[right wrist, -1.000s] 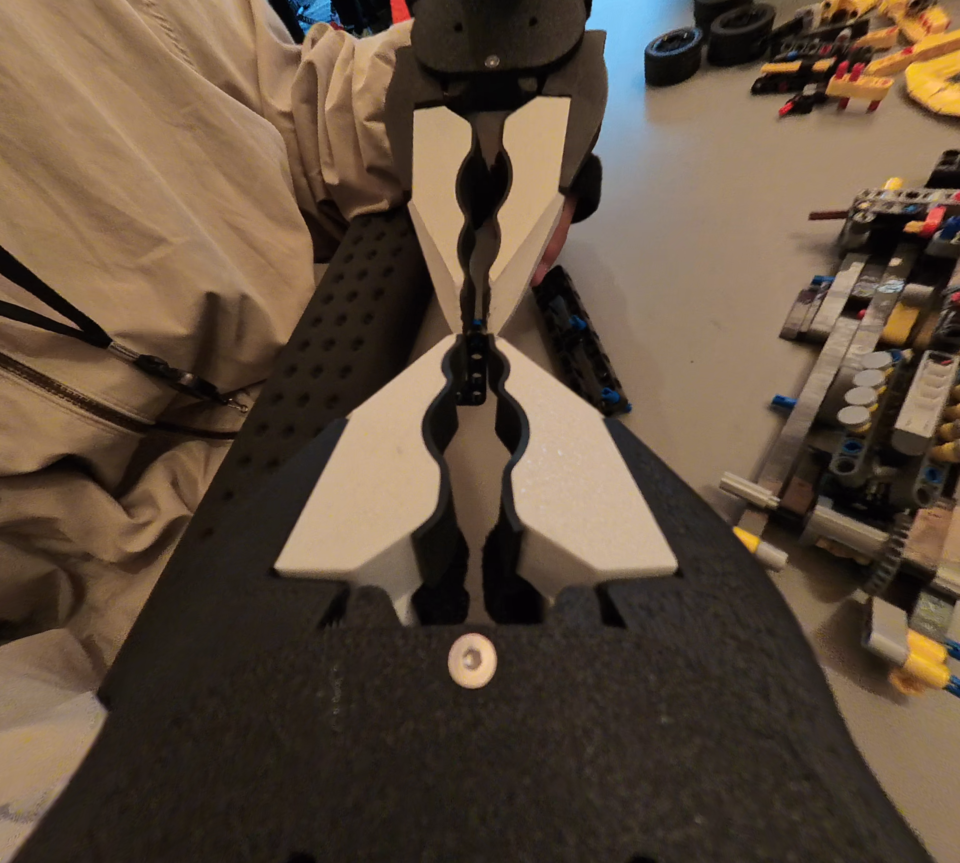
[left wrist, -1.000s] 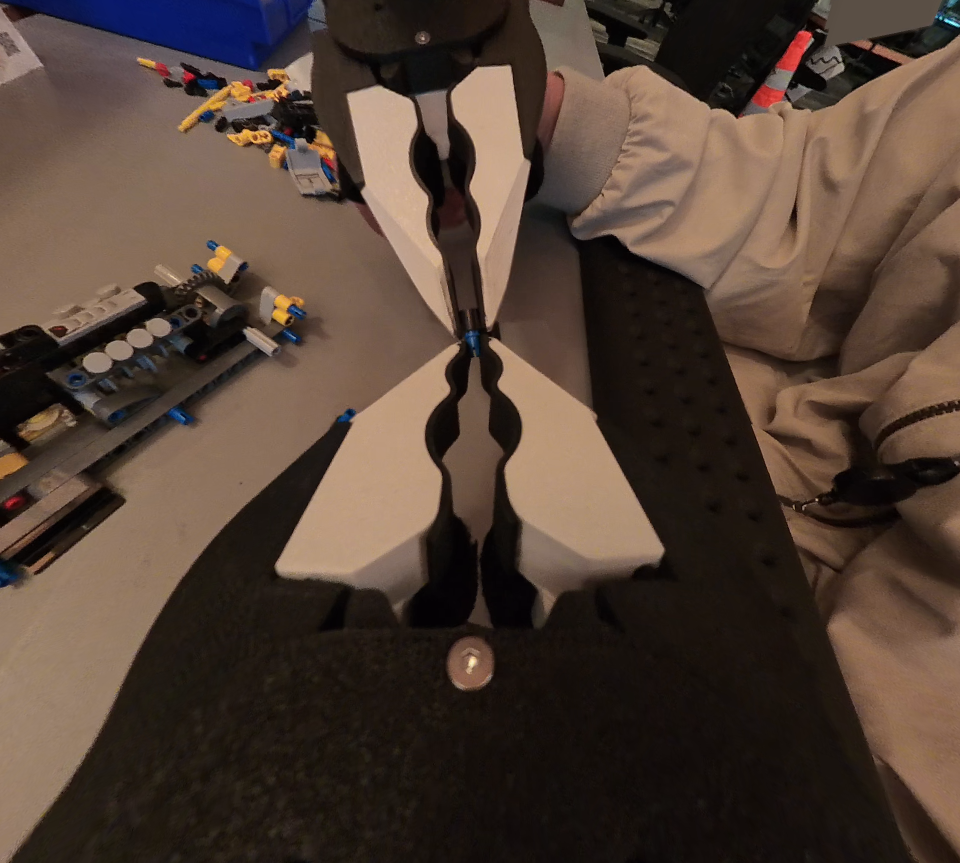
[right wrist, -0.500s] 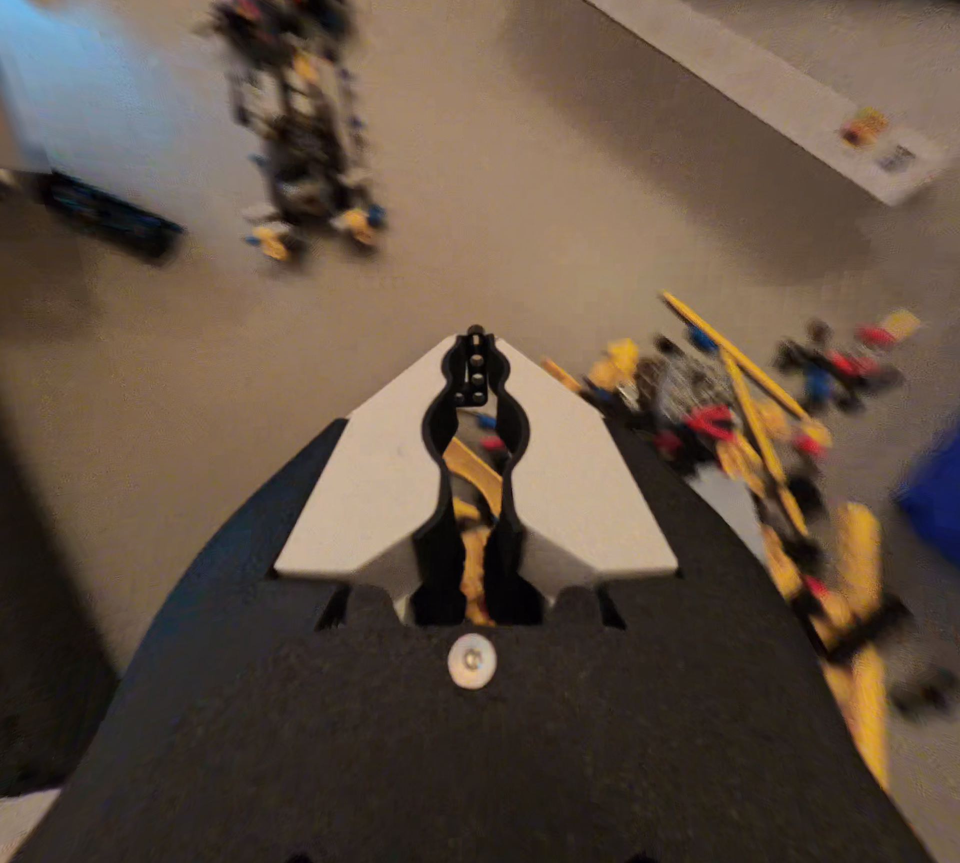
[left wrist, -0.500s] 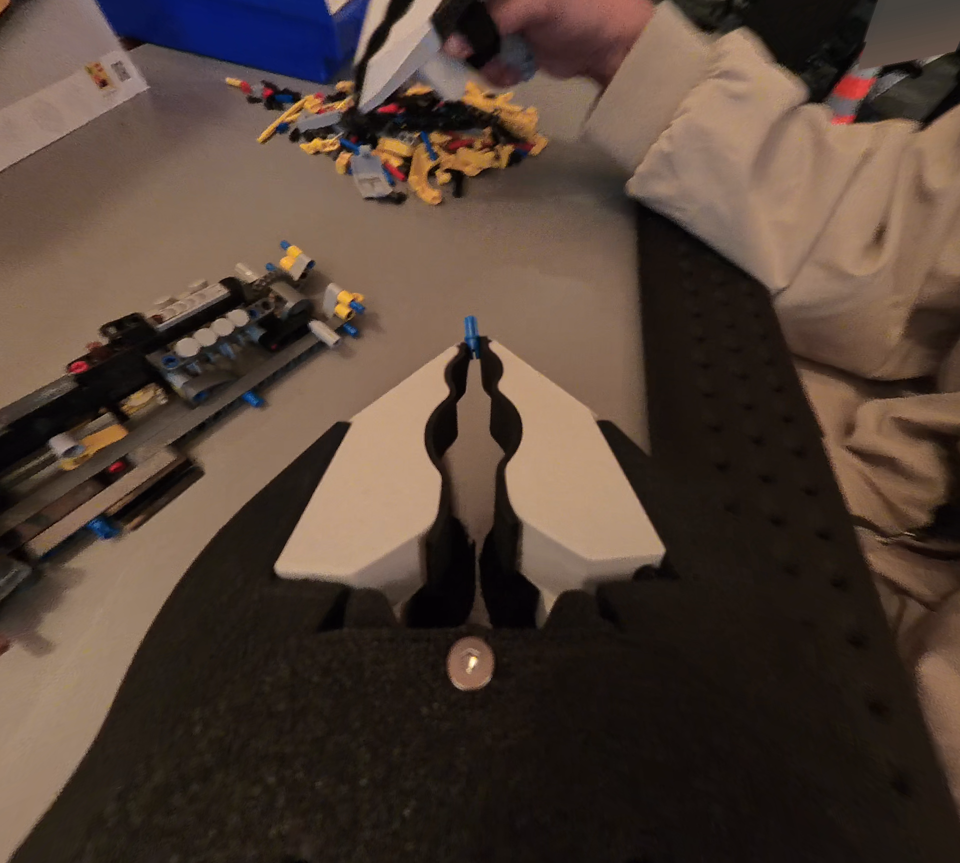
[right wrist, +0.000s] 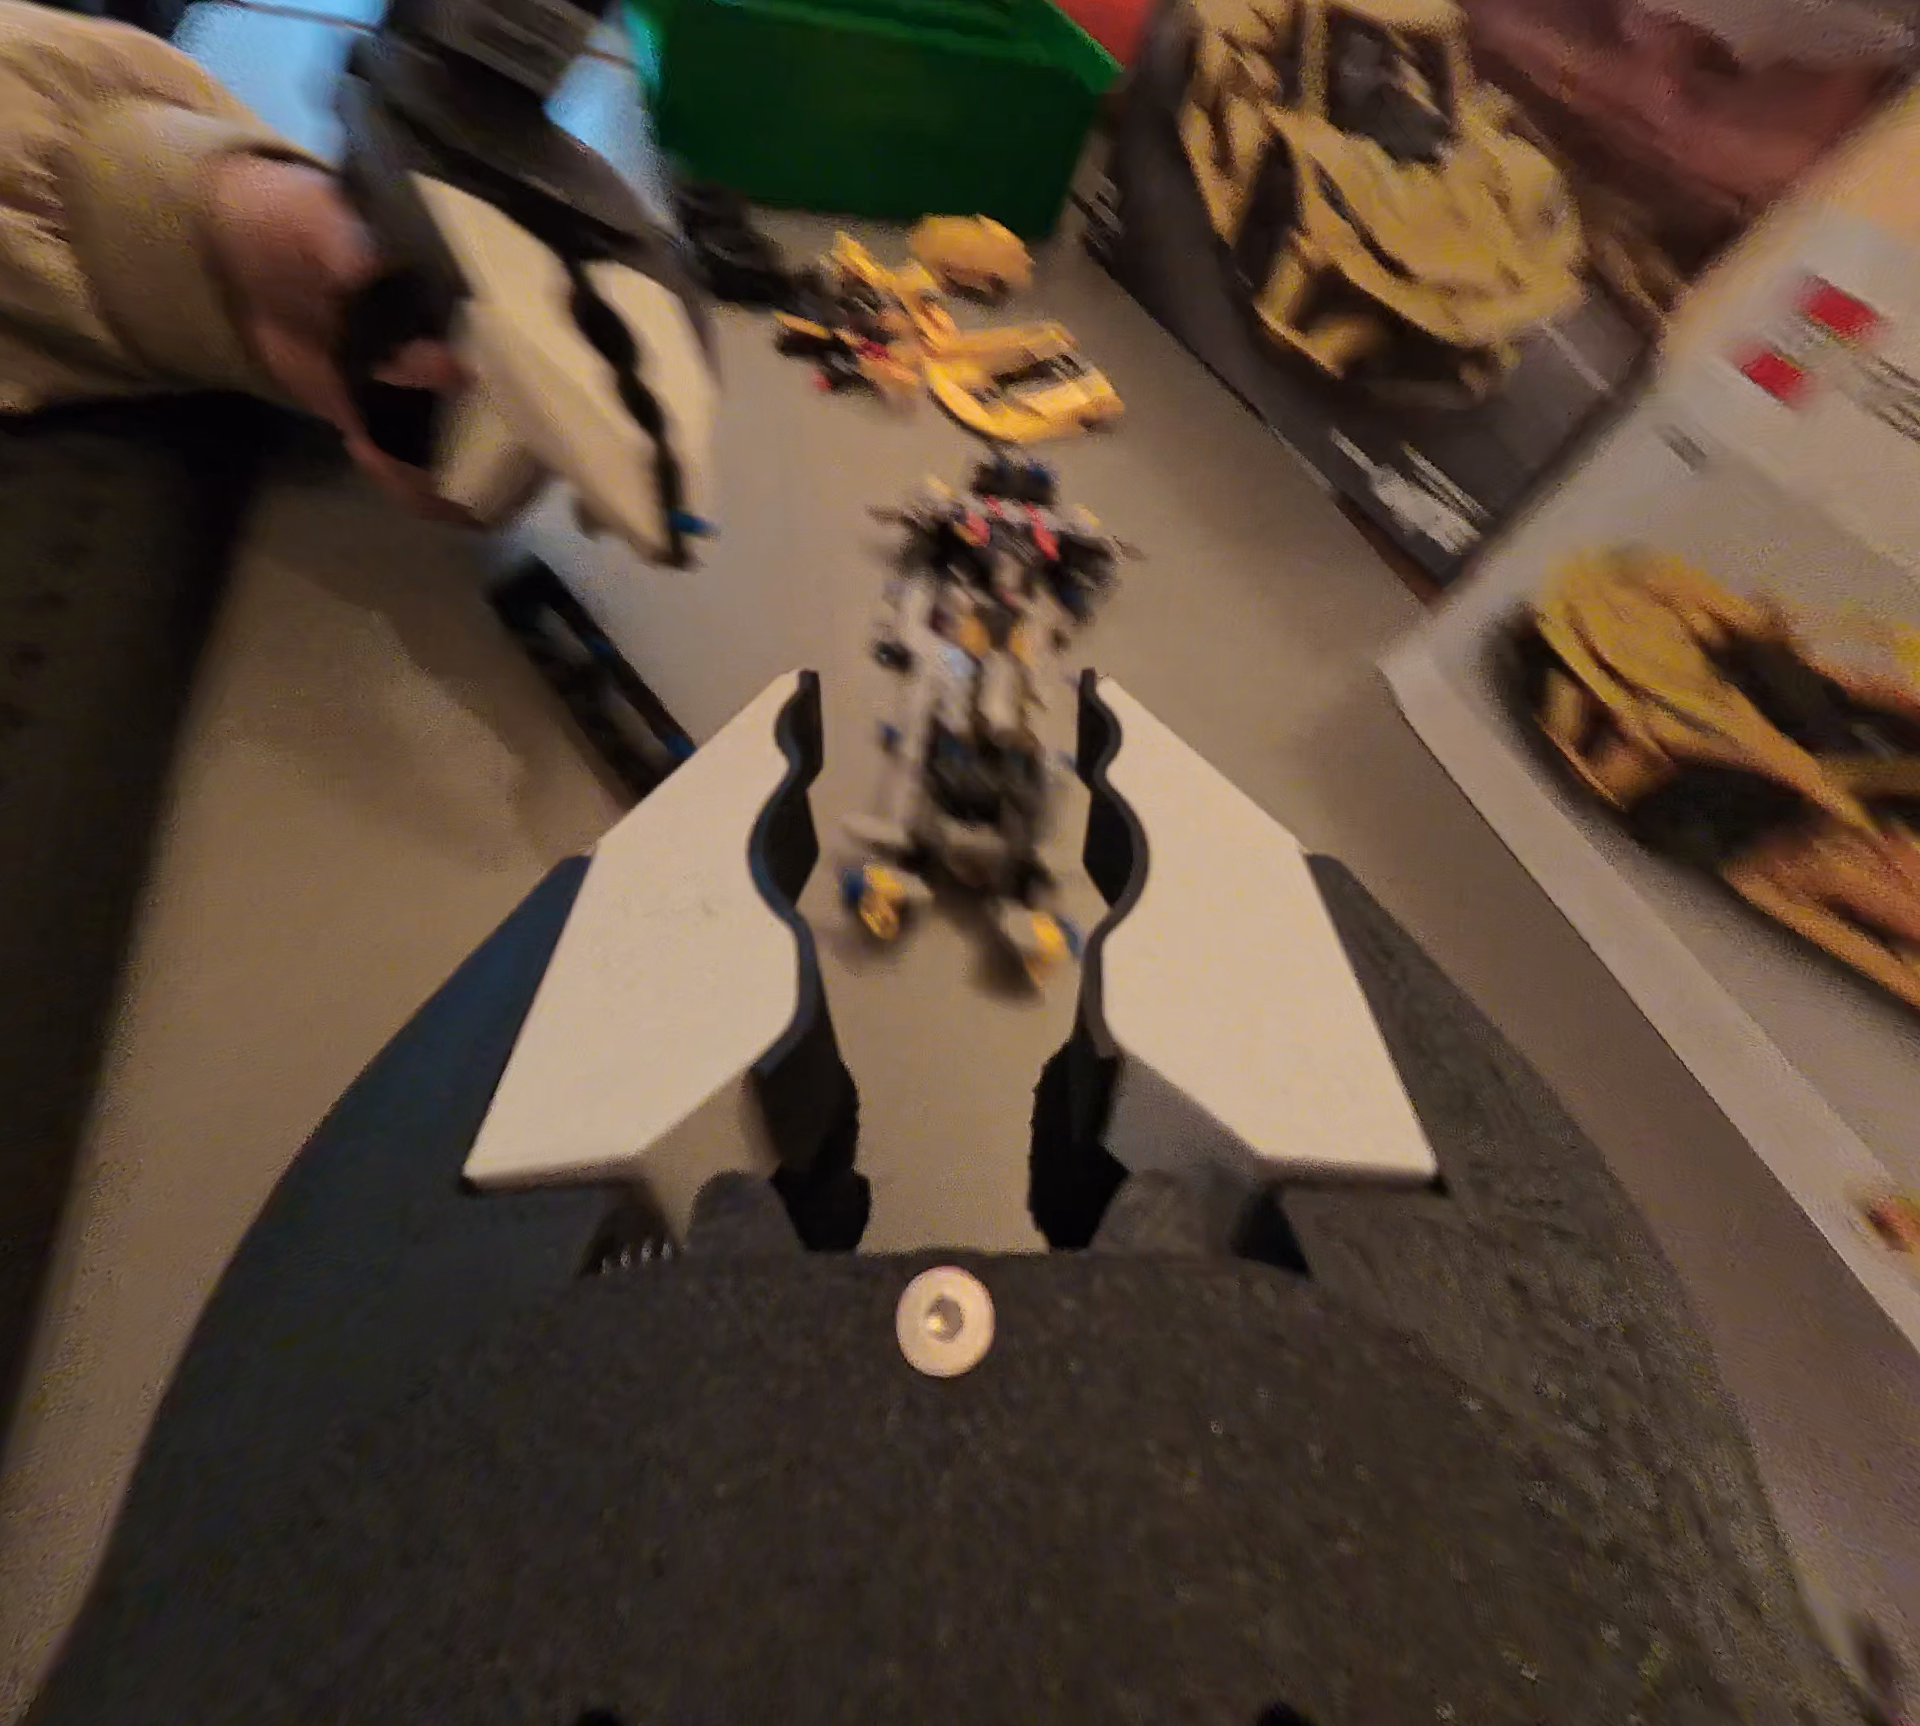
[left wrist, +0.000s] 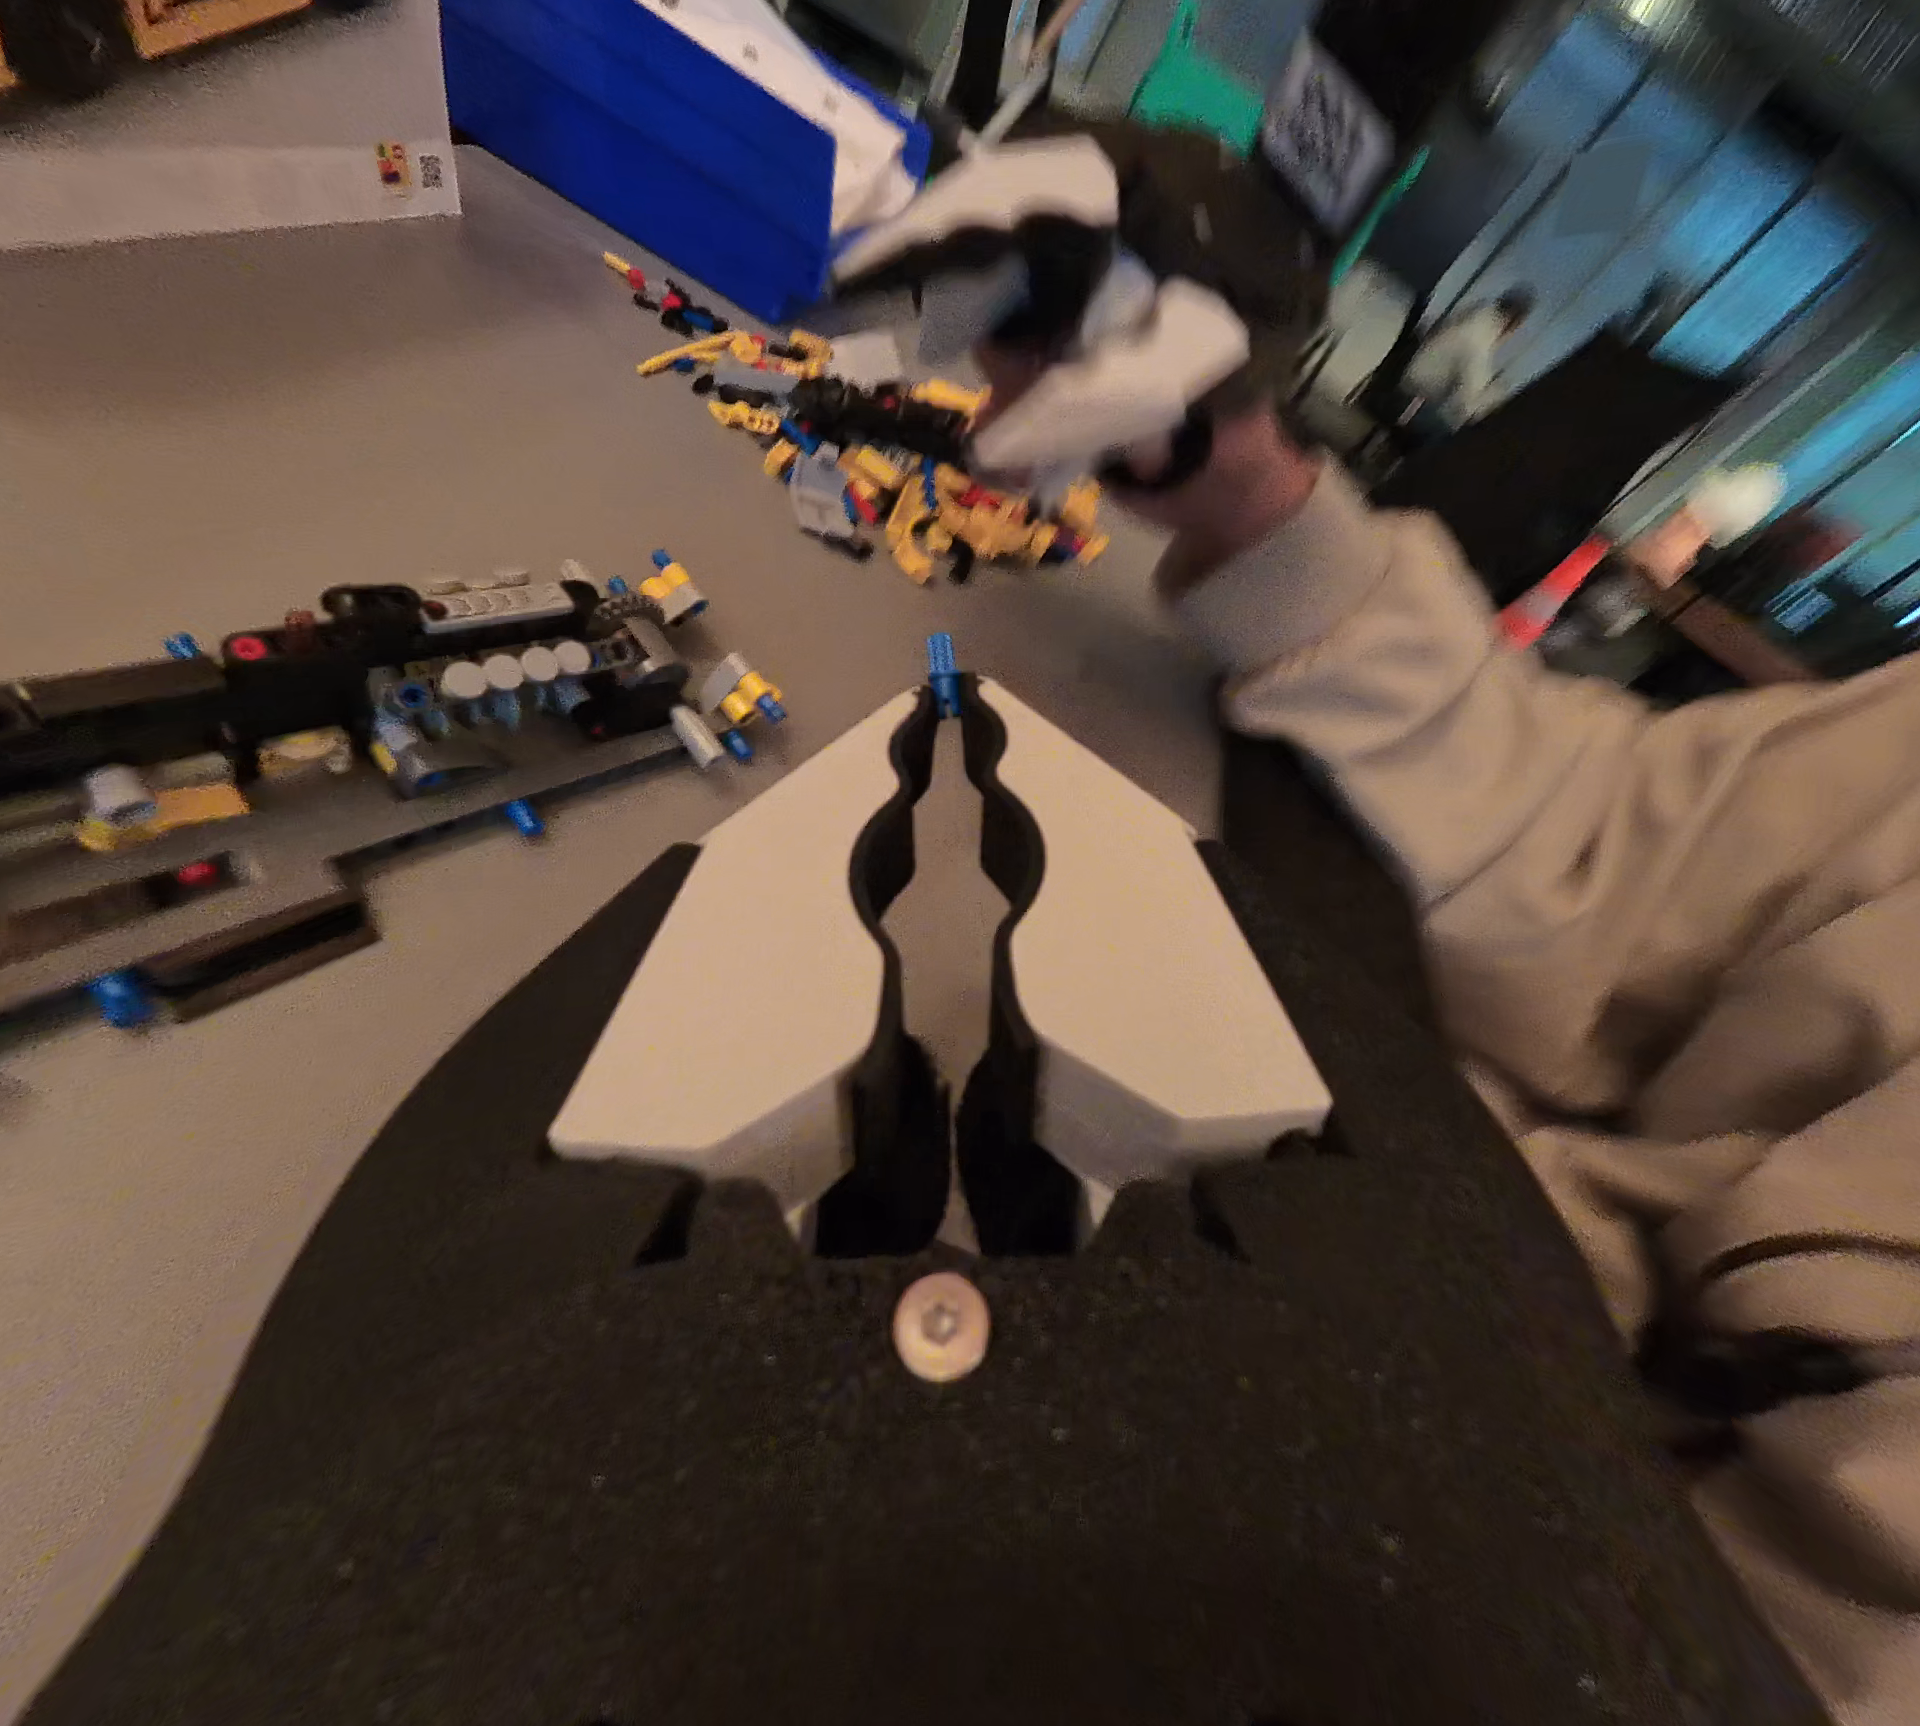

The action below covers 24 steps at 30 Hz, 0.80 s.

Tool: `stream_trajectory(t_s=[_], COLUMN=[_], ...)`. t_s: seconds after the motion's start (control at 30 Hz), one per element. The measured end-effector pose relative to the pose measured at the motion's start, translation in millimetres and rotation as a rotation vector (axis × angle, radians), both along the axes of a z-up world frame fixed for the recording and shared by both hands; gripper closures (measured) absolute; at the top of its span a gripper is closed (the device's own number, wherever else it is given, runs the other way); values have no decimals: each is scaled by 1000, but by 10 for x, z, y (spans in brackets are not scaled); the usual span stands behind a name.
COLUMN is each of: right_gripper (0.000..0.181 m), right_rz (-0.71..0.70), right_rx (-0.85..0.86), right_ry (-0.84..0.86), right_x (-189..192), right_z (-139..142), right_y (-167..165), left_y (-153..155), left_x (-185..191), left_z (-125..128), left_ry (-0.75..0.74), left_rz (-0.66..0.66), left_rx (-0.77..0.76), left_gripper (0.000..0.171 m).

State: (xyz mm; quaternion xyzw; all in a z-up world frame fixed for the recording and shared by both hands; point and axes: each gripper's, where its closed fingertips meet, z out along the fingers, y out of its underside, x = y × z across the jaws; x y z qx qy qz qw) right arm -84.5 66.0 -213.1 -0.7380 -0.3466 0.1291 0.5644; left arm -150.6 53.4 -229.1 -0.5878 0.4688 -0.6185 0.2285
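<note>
My left gripper (left wrist: pixel 943 691) is shut on a small blue pin (left wrist: pixel 940 660) that sticks out past its tips, held above the grey table. It also shows in the right wrist view (right wrist: pixel 665 523), blurred, with the pin at its tip. My right gripper (right wrist: pixel 948 689) is open and empty, above a partly built brick chassis (right wrist: pixel 977 741). The left wrist view shows the right gripper (left wrist: pixel 1039 346), blurred, above a pile of yellow and black loose parts (left wrist: pixel 894 461). The chassis (left wrist: pixel 436 689) lies left of my left gripper.
A blue bin (left wrist: pixel 644 87) with papers stands behind the pile. A green bin (right wrist: pixel 862 107), yellow body parts (right wrist: pixel 997 367), a box with a yellow car picture (right wrist: pixel 1382 222) and an open booklet (right wrist: pixel 1714 741) lie ahead. A person's beige sleeve (left wrist: pixel 1558 845) is on the right.
The two grippers were tip to tip and have moved apart. My right gripper has swung away and opened; the small black piece it held is gone from its fingers. My left gripper keeps the blue pin.
</note>
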Motion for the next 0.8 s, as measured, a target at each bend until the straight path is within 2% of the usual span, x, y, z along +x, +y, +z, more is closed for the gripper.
stream_trajectory(t_s=[0.1, 0.13, 0.23, 0.27, 0.37, 0.47, 0.63, 0.67, 0.8], right_gripper=[118, 121, 146, 149, 135, 152, 155, 160, 164], right_rz=[51, 36, -38, -44, -37, -32, -18, -24, -27], right_rx=[79, 120, 326, 349, 302, 345, 327, 325, 293], right_ry=[-29, -76, -166, -174, -119, -90, -101, -110, -120], right_x=[-583, -674, -776, -794, -825, -832, -862, -858, -829], right_z=[-21, -46, 41, 59, 46, 144, 102, 87, 46], right_y=[91, 122, 161, 159, 163, 118, 115, 126, 135], left_y=[106, 132, 144, 138, 117, 114, 95, 92, 96], left_x=[-44, -63, -96, -99, -96, -81, -63, -62, -51], left_z=[176, 223, 271, 282, 318, 323, 286, 294, 275], left_ry=[-90, -117, -139, -146, -166, -173, -162, -167, -157], left_rz=[-18, -29, -71, -79, -92, -87, -88, -89, -90], left_rx=[-296, -370, -485, -503, -521, -513, -529, -538, -538], left_gripper=[168, 168, 167, 168, 168, 168, 167, 167, 167])
